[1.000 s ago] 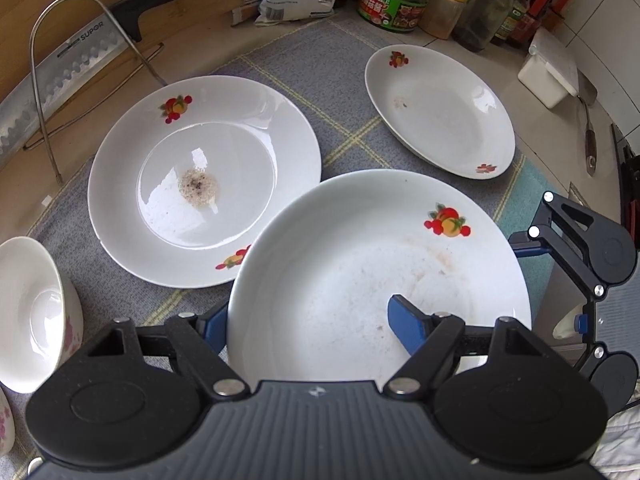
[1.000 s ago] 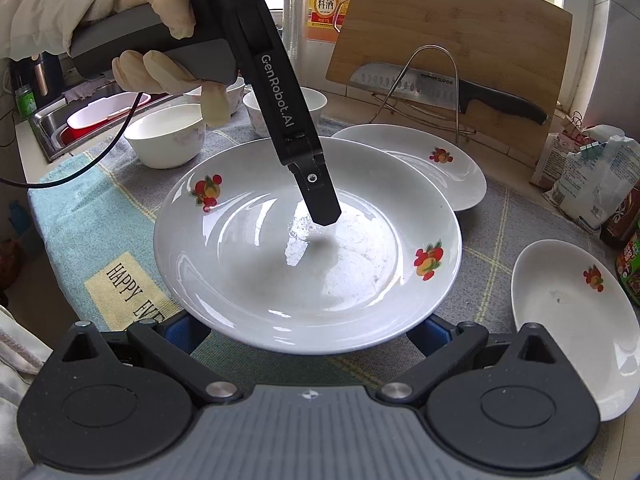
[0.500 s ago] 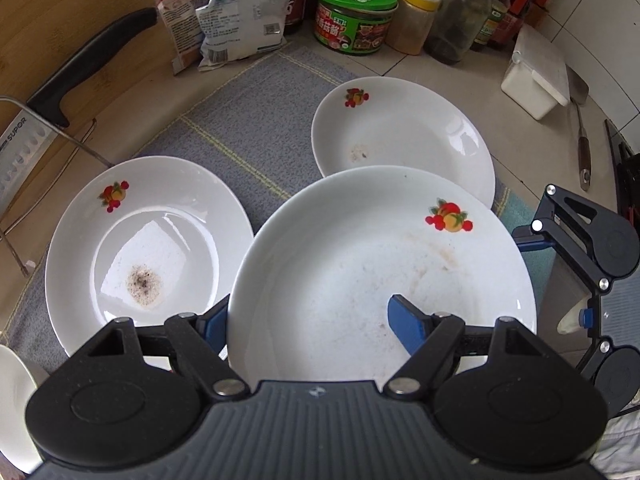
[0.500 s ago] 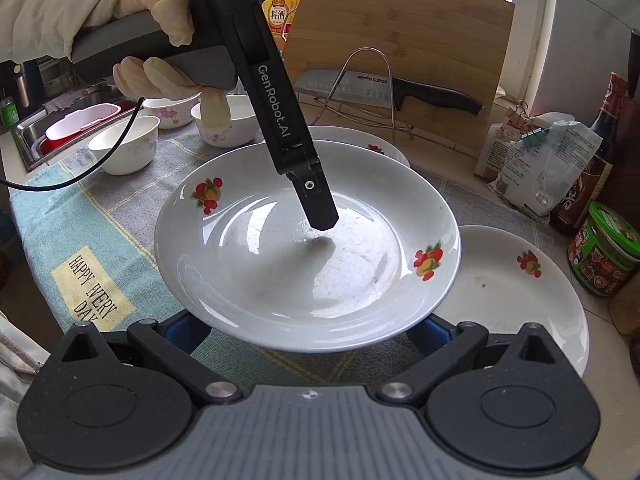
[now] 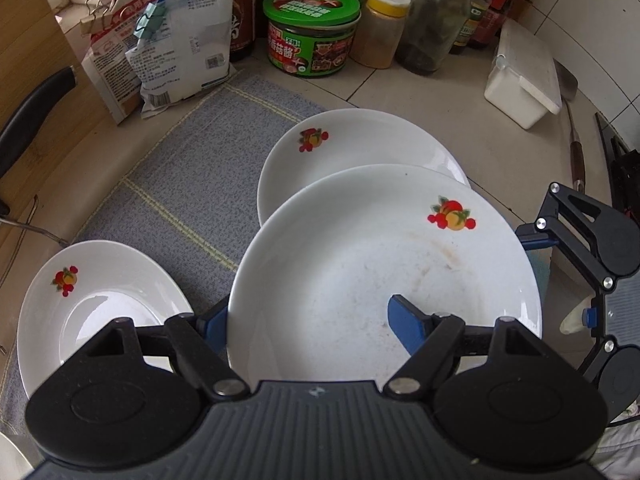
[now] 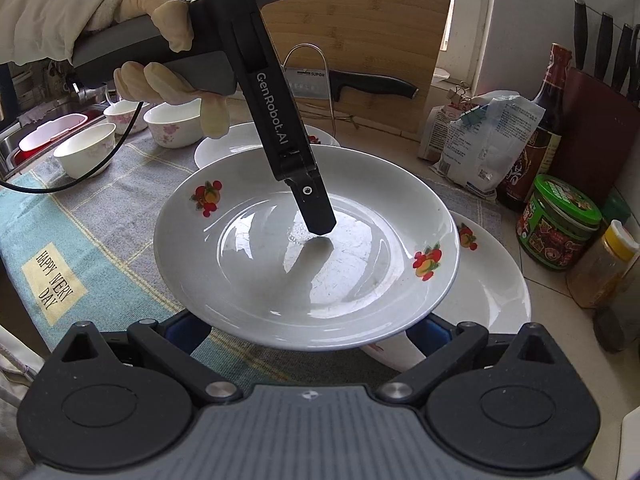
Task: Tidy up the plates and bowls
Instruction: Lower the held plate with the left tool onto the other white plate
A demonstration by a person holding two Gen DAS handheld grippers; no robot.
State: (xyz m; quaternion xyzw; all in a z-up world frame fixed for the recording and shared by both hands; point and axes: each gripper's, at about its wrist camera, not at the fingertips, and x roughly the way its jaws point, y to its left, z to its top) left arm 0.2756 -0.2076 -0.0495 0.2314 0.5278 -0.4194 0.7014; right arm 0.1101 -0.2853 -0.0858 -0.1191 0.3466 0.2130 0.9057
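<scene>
The table (image 5: 420, 92) carries a grey mat (image 5: 180, 184), and above it the big fruit-print plate (image 5: 380, 272) is up in the air, overlapping a second plate (image 5: 360, 144) lying underneath. The left tool (image 5: 308, 320) is clamped on its near rim, one blue pad inside the dish, one outside. The right tool (image 6: 308, 332) sits under the opposite edge; its grip, I cannot tell. A third plate (image 5: 92, 304) lies at left, and three small bowls (image 6: 86, 152) stand well apart.
</scene>
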